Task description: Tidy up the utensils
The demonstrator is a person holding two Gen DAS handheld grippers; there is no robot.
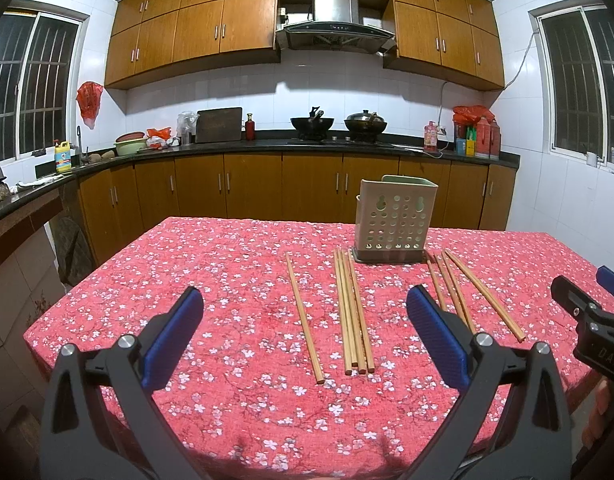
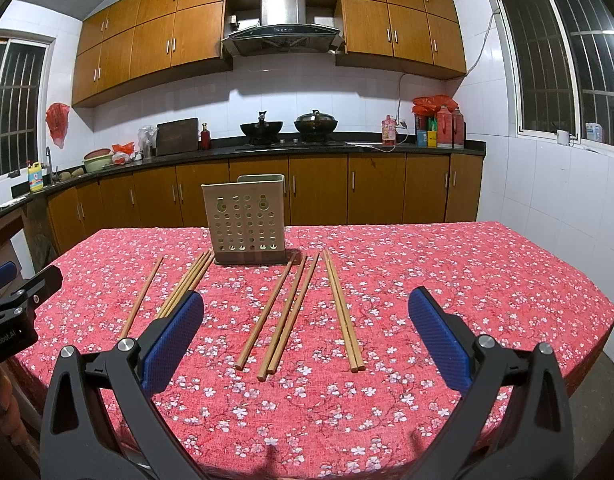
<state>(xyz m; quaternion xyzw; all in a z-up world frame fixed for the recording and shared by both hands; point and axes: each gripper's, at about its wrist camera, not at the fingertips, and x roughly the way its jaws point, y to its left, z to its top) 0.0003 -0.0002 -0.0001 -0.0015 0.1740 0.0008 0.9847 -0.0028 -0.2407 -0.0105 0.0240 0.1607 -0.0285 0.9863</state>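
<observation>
In the left wrist view, the left gripper [image 1: 305, 320] fills the lower frame, jaws spread wide and empty. Chopsticks [image 1: 353, 312] lie mid-frame on the tablecloth [image 1: 227, 264], before the holder [image 1: 393, 220]. The right gripper [image 2: 306, 320] likewise gapes empty over its view's chopsticks.

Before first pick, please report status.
Left tongs open, right tongs open, both empty. Wooden chopsticks flat on red floral tablecloth; perforated beige holder upright. Nothing blocking.
</observation>
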